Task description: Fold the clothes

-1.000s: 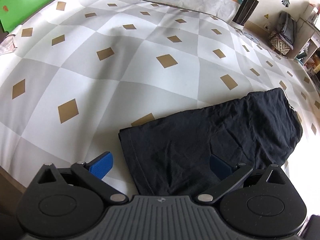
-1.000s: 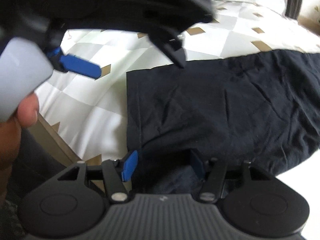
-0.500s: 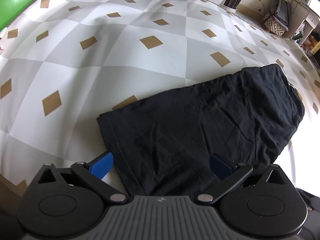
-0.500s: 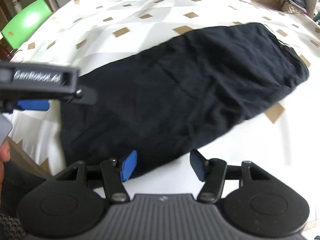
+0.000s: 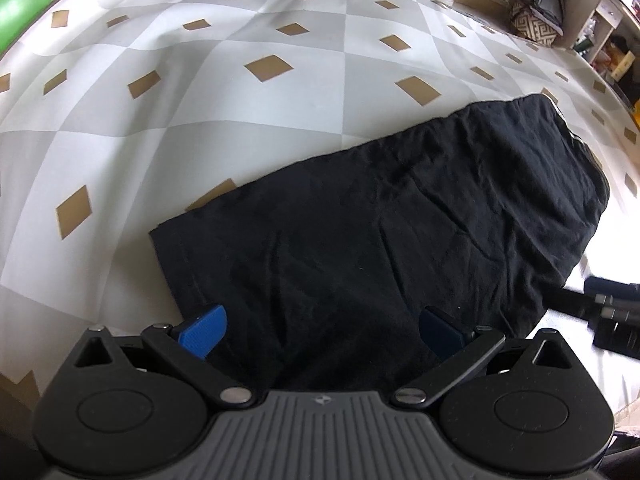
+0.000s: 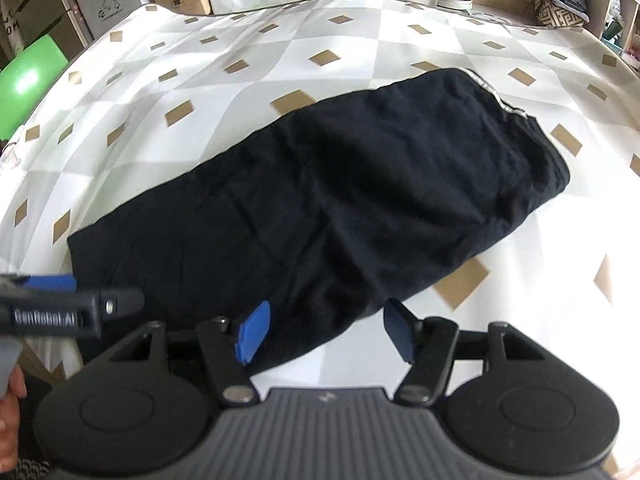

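The black garment (image 5: 400,232) lies folded flat on the checked bedsheet (image 5: 224,120), directly ahead of both grippers. Left gripper (image 5: 320,328): jaws wide, empty. Right gripper (image 6: 324,330): jaws opening, over the garment's near edge, gripping nothing.

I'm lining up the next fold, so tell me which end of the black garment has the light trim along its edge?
The far end of the black garment, toward the room's shelves; a pale strip edges it. The near end by the grippers is plain black.
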